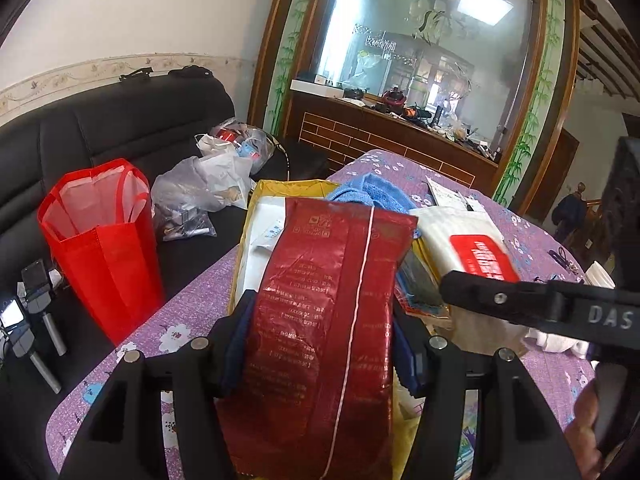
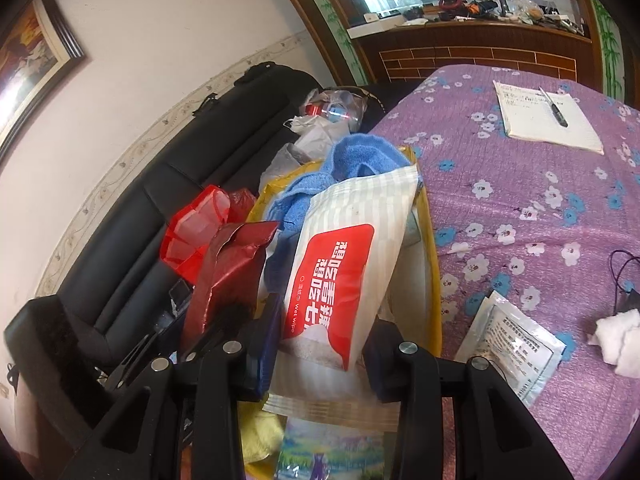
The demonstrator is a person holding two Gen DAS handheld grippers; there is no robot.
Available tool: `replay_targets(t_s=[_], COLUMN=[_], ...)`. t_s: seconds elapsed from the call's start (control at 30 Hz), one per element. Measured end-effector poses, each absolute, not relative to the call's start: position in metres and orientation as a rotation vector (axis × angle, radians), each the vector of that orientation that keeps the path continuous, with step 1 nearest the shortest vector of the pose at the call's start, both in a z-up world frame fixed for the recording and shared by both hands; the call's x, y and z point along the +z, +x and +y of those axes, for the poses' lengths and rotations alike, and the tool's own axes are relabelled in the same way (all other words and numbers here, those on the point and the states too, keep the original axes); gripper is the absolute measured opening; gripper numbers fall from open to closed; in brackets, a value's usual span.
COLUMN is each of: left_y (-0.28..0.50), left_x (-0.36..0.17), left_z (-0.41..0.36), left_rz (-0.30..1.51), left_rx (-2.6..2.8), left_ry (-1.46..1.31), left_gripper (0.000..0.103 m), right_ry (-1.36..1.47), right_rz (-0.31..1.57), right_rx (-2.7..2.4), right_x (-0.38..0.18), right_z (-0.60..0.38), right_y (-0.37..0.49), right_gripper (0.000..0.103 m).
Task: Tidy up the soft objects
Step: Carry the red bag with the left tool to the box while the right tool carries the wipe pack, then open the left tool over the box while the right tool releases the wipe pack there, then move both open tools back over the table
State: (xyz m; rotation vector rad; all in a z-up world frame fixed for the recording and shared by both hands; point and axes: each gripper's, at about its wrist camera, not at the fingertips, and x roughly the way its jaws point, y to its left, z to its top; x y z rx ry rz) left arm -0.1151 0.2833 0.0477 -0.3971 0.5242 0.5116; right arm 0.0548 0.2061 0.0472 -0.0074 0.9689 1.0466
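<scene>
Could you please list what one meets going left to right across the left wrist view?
Red tote bag → clear plastic bags → dark red packet in the left tongs → white wet-wipes pack.

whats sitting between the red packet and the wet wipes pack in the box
A blue towel lies between the red packet and the wet wipes pack, bunched toward the back of the yellow box. The right wrist view shows it best.

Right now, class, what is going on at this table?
A person is working with a claw in each hand. The left claw is shut on a dark red packet, and the right claw is shut on a white pack of wet wipes. Both packs are held over a yellow bag on the purple flowered tablecloth, with a blue towel inside it.
</scene>
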Motion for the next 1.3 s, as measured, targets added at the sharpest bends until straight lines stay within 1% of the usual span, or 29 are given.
replay_targets(t_s=[0.37, 0.47, 0.6, 0.67, 0.73, 0.77, 1.07, 1.3], left_y=[-0.110, -0.108, -0.108, -0.109, -0.112, -0.113, -0.119, -0.116], left_x=[0.045, 0.045, 0.048, 0.052, 0.056, 0.059, 0.078, 0.093], left_z=[0.285, 0.285, 0.283, 0.282, 0.281, 0.281, 0.266, 0.241], left_rz=[0.549, 0.561, 0.558, 0.547, 0.533, 0.525, 0.488, 0.473], left_rx=[0.497, 0.498, 0.500, 0.505, 0.510, 0.508, 0.506, 0.480], left_ry=[-0.404, -0.398, -0.395, -0.390, -0.388, -0.390, -0.369, -0.333], left_gripper=[0.060, 0.062, 0.065, 0.070, 0.078, 0.079, 0.080, 0.080], right_ry=[-0.010, -0.009, 0.018, 0.032, 0.054, 0.063, 0.110, 0.171], right_rz=[1.020, 1.028, 1.042, 1.039, 1.038, 1.037, 0.995, 0.948], right_rx=[1.001, 0.997, 1.015, 1.014, 1.026, 1.030, 1.076, 1.077], right_x=[0.026, 0.023, 0.025, 0.028, 0.032, 0.033, 0.055, 0.072], right_z=[0.208, 0.207, 0.202, 0.197, 0.192, 0.189, 0.161, 0.113], right_y=[0.067, 0.068, 0.068, 0.068, 0.069, 0.069, 0.055, 0.055], right_gripper=[0.042, 0.043, 0.052, 0.055, 0.060, 0.062, 0.062, 0.062])
